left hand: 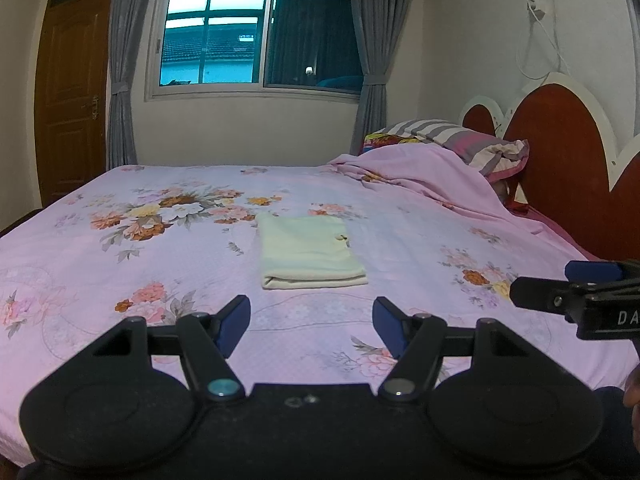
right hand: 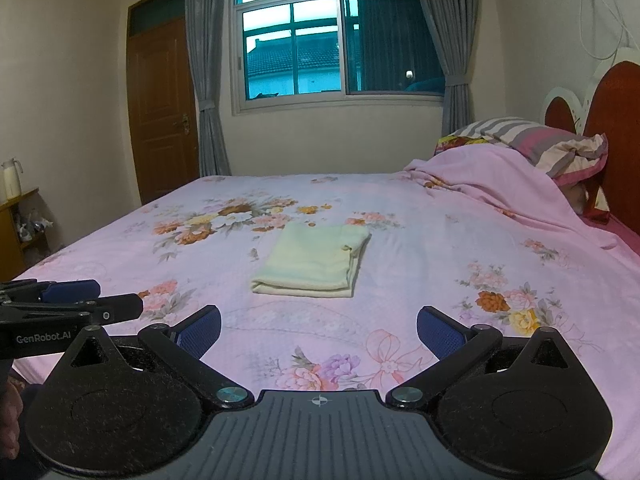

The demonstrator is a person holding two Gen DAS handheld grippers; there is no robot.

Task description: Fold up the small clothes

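1. Lying flat near the middle of the bed [left hand: 120, 264]: one pale yellow-green garment [left hand: 310, 252], folded into a neat rectangle, thick folded edge toward the cameras, a small dark mark near its right side, possibly a hole or a button, too small to tell.
2. Spread beneath it: pink floral sheet [right hand: 440, 248], large flower cluster just left of and behind the garment.
3. Hovering short of the garment, over the near part of the sheet: left gripper [left hand: 311, 326], blue-padded jaws set wide, nothing between them, clear of the cloth.
4. Held alongside, likewise short of the garment: right gripper [right hand: 319, 334], jaws spread wide, empty, blue pads facing inward.
5. Entering each wrist view from the side: the other gripper, seen edge-on, level with the near jaws.
6. Heaped at the right end of the bed: pink blanket [left hand: 424, 176], bunched against a striped pillow [left hand: 460, 136].
7. Standing behind the pillow: red headboard [left hand: 560, 140] with white scalloped trim.
8. Set in the far wall: window [right hand: 340, 44] flanked by grey curtains [right hand: 204, 80], tied back.
9. Closed, left of the window: brown wooden door [right hand: 160, 112].
10. Placed on a low shelf at far left: white flask [right hand: 11, 178].
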